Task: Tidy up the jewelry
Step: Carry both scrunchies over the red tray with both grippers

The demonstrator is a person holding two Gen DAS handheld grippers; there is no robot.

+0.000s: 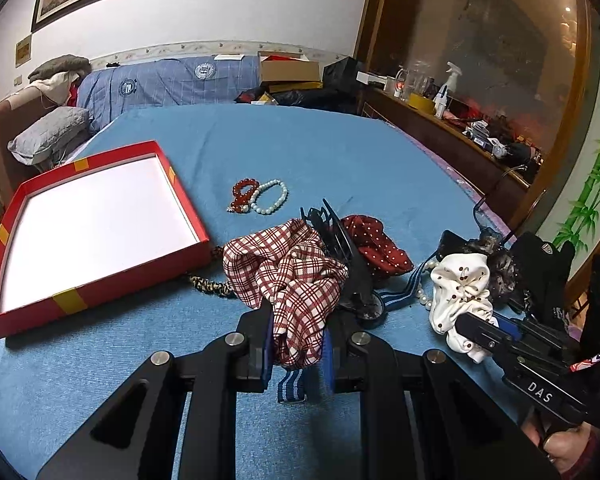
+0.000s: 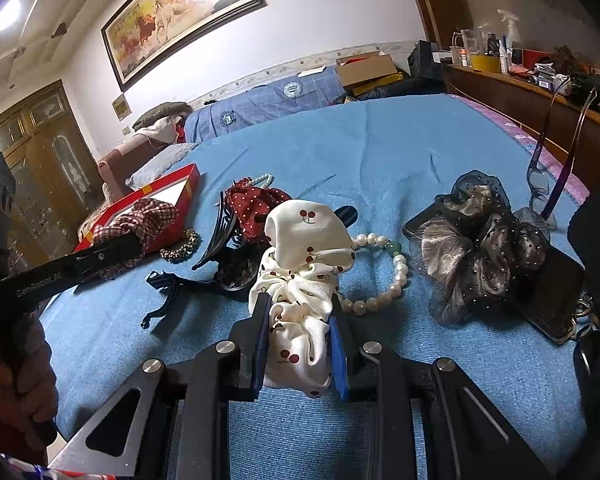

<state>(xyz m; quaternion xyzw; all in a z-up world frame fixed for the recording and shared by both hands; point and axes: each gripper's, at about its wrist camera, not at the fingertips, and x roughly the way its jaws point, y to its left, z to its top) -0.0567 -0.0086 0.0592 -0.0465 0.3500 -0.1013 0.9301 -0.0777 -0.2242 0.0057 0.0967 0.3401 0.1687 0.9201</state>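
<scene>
My left gripper (image 1: 296,320) is shut on a red-and-white plaid scrunchie (image 1: 288,276), just right of an empty red box with a white floor (image 1: 180,204). My right gripper (image 2: 298,320) is shut on a white cherry-print scrunchie (image 2: 304,264), which also shows in the left wrist view (image 1: 460,292). On the blue cloth lie a red bead bracelet (image 1: 242,194), a white pearl bracelet (image 1: 272,198), a red polka-dot scrunchie (image 1: 376,248), a black claw clip (image 1: 340,252), a pearl bracelet with a green bead (image 2: 384,276) and a black sheer scrunchie (image 2: 484,252).
A striped blue ribbon (image 1: 292,388) lies under my left gripper. A braided hair tie (image 1: 210,284) lies by the box. Eyeglasses (image 2: 540,184), a phone (image 2: 556,300) and keys (image 2: 584,316) lie at the right edge. A wooden shelf (image 2: 520,96) with bottles runs along the right.
</scene>
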